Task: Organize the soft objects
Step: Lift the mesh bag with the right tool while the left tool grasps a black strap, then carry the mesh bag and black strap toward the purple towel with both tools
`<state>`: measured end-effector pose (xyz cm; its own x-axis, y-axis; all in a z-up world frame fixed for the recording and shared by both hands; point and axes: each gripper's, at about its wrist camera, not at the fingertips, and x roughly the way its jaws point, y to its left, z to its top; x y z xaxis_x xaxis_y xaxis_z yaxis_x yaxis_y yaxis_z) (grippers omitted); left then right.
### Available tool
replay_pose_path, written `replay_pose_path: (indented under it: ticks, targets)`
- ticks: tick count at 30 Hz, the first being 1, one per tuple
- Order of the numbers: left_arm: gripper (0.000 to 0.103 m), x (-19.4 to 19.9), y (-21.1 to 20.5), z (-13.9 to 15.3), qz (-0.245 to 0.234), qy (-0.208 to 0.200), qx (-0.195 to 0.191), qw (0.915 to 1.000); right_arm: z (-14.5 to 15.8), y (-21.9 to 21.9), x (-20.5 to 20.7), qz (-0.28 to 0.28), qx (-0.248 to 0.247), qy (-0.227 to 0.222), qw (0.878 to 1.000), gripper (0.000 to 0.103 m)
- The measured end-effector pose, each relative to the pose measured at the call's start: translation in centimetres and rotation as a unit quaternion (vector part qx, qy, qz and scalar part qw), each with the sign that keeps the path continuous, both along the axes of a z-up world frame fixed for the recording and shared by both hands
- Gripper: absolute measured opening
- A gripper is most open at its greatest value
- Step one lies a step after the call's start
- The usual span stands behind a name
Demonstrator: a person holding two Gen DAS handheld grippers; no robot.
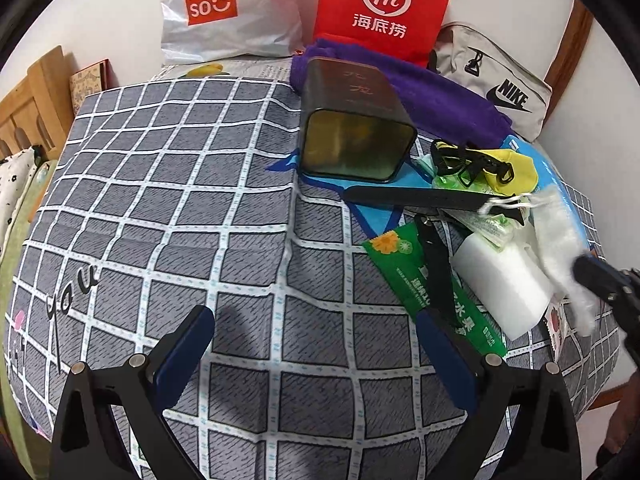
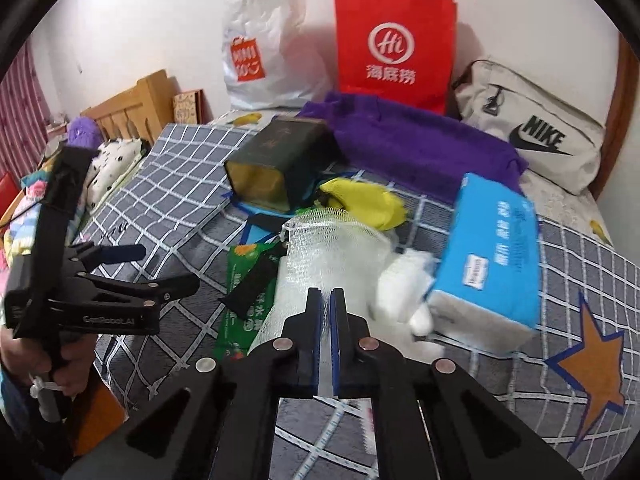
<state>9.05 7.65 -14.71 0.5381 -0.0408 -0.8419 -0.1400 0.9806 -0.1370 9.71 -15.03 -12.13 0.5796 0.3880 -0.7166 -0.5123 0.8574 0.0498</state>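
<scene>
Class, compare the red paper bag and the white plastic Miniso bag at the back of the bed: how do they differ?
The red paper bag stands stiff and flat-faced; the white plastic bag is crumpled and slumps. The red one bears a white logo, the white one an orange logo. Both lean against the wall.

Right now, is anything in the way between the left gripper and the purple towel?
Yes. The dark tin lies on its side right in front of the purple towel, hiding its middle from the left gripper. Only bare checked bedspread lies between the gripper and the tin.
</scene>
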Motion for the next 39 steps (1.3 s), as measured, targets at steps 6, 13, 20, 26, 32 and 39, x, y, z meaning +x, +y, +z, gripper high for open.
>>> replay_pose_path:
  ticks: [6, 13, 20, 26, 32, 39]
  targets:
    - [0.101, 1.2, -1.7, 0.4, -0.039, -0.017, -0.012, 0.9990, 1.9, -2.1, -0.4, -0.018, 0.025, -0.009, 0.999, 0.004]
    - [0.096, 2.6, -4.2, -0.4, -0.083, -0.018, 0.007, 0.9964, 3.5, -4.0, -1.2, -0.029, 0.043, -0.025, 0.998, 0.004]
    - [0.086, 3.0, -6.8, -1.9, -0.119, -0.017, 0.073, 0.9901, 3.3, -6.0, -1.0, -0.053, 0.052, -0.022, 0.997, 0.004]
    - [0.053, 2.3, -5.8, -1.3, -0.127, -0.026, 0.049, 0.9903, 2.8, -6.5, -0.5, -0.057, 0.058, -0.016, 0.997, 0.004]
    - [0.053, 3.2, -6.6, -1.5, -0.143, -0.032, 0.063, 0.9872, 2.5, -6.3, -0.5, -0.044, 0.069, -0.010, 0.997, 0.004]
    - [0.037, 3.1, -5.7, -1.3, -0.153, -0.036, 0.060, 0.9858, 2.3, -6.1, -0.4, -0.037, 0.073, -0.004, 0.997, 0.004]
